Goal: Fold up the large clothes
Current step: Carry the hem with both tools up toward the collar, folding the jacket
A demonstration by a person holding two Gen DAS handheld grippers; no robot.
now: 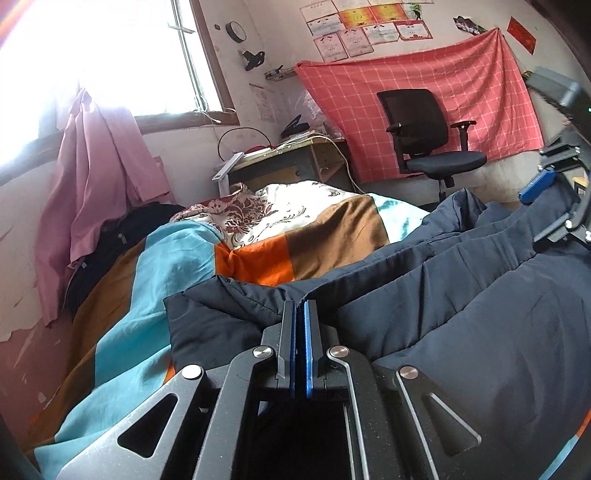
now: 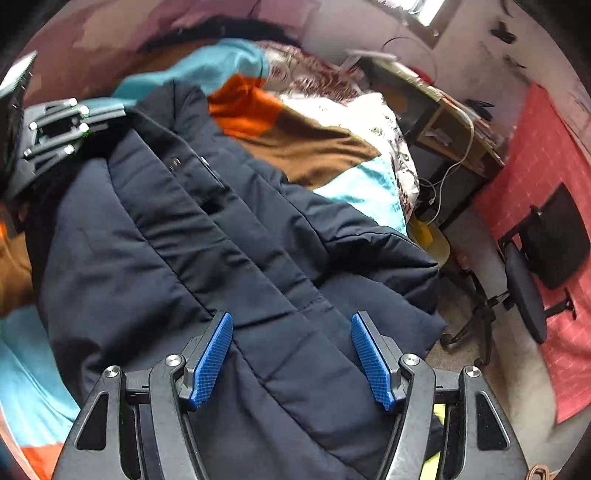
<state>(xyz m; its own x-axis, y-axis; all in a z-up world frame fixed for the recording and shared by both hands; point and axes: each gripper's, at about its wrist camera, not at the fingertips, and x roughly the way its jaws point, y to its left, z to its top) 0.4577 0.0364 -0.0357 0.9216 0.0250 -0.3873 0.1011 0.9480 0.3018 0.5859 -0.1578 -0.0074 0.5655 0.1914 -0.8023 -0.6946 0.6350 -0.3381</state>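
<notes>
there was one dark padded jacket (image 2: 207, 236), lying on one bedspread (image 1: 122, 295) in blocks of blue, orange and brown. two grippers showed: the left gripper (image 1: 300, 306), fingers pressed together, and the right gripper (image 2: 291, 328), fingers apart. one office chair (image 1: 428, 140), one desk (image 1: 291, 162), one pink checked cloth (image 1: 480, 92) on the wall and one pink garment (image 1: 92, 177) by the one window (image 1: 129, 55).

We read no legible text, certificates (image 1: 354, 33) on the wall too small, red paper (image 1: 521, 35) unreadable
</notes>
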